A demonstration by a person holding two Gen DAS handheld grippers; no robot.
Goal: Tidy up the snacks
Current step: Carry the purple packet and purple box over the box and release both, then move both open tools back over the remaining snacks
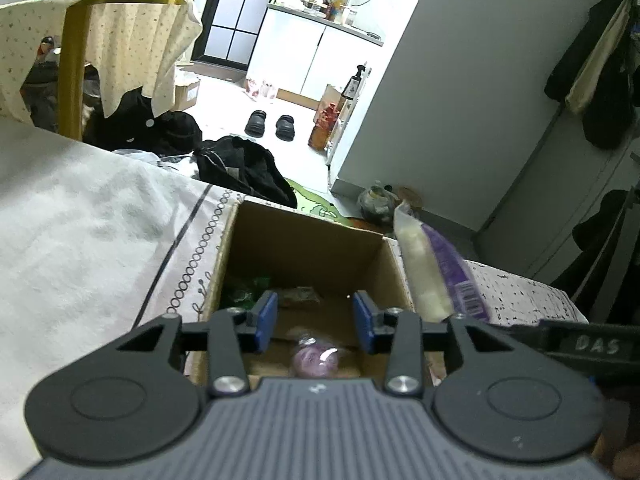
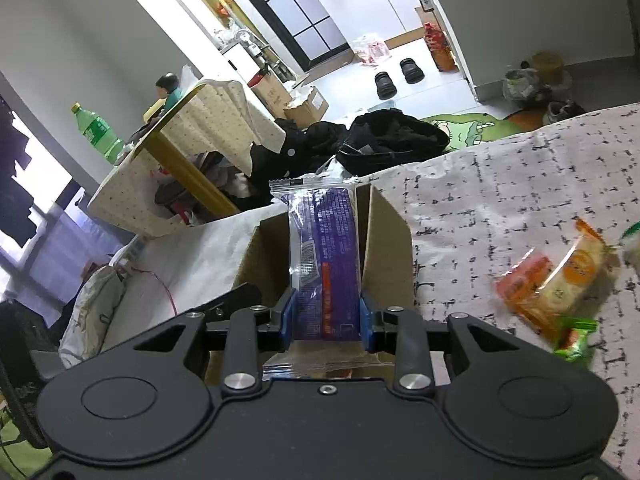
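Cardboard box (image 1: 304, 248), open-topped, stands on the bed (image 1: 80, 220) directly ahead of both my tools. On the left, my left gripper (image 1: 316, 322) hangs over the near rim of the box with its jaws spread and nothing between them. Beneath it, inside the box, I note a green wrapper (image 1: 244, 292) at the left wall, a pale packet (image 1: 298, 295) further in, and a pink-wrapped sweet (image 1: 316, 358) on the floor of the box.

To the right, my right gripper (image 2: 327, 316) has its jaws clamped on the lower part of a purple snack packet (image 2: 324, 248), held upright, its top seal reaching above the far rim. In the left view that packet sits at the box's right wall, not yet inside it.

Further right, on the patterned bedcover (image 2: 520, 168), lie an orange snack pack (image 2: 560, 276) and a green sweet (image 2: 576, 340), well apart from the box.

Assessment: the step in hand is delivery of the purple packet. Next move calls for carrying it over the opening, lowering it, then parting the jaws. Two items remain outside for collection.
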